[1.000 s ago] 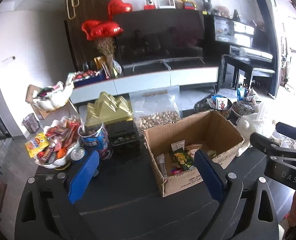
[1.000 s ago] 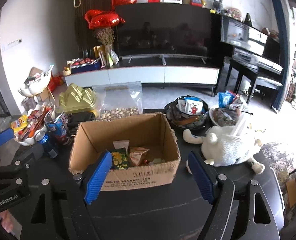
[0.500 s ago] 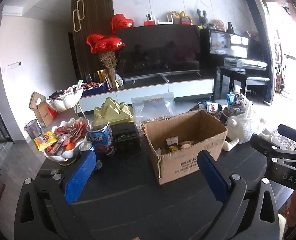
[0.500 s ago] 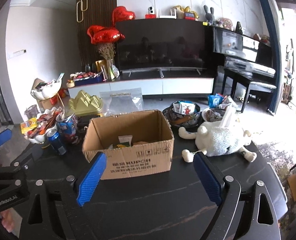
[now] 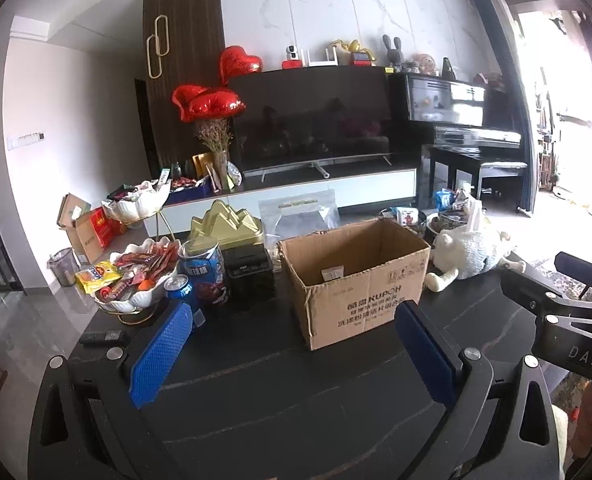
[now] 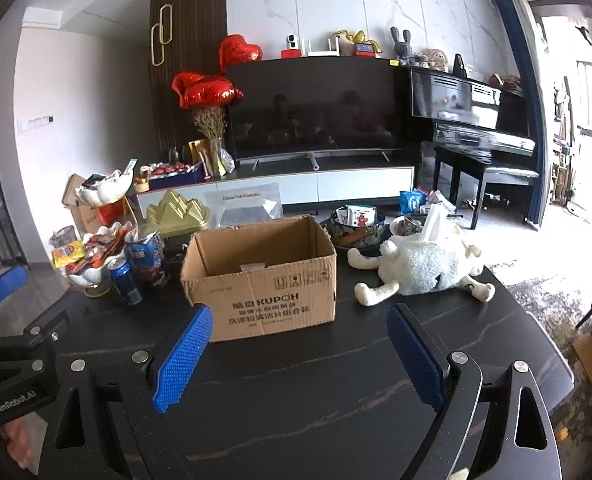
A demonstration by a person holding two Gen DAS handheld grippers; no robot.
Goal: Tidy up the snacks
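both claws hang over the near edge of the dark surface (image 6: 296, 392), pointed toward the far side. the left claw (image 5: 292, 348) is spread wide, nothing between its blue pads (image 5: 160, 354). the right claw (image 6: 298, 356) is likewise spread, its blue pads (image 6: 182, 358) bare and clear of everything.

an open box (image 6: 262, 280) stands on the surface, straight ahead of the right claw and a little right of centre for the left one; from this low angle only a pale slip on its inner back wall shows, so what lies inside cannot be told. the snacks sit to the left of the box: a white tiered bowl (image 5: 136, 300) heaped with red and yellow packets, a blue can (image 5: 180, 286) just in front of it, and a blue-wrapped tub (image 5: 204, 270) beside a black case (image 5: 250, 276). a gold tin (image 5: 226, 224) and a clear bag (image 5: 300, 214) stand behind these. a remote (image 5: 104, 336) lies flat near the left edge.

right of the box a plush lamb (image 6: 420, 266) sprawls on the surface, apart from the box. behind it sit a dark bowl (image 6: 356, 228) of packets and a second dish with blue bags (image 6: 412, 202).
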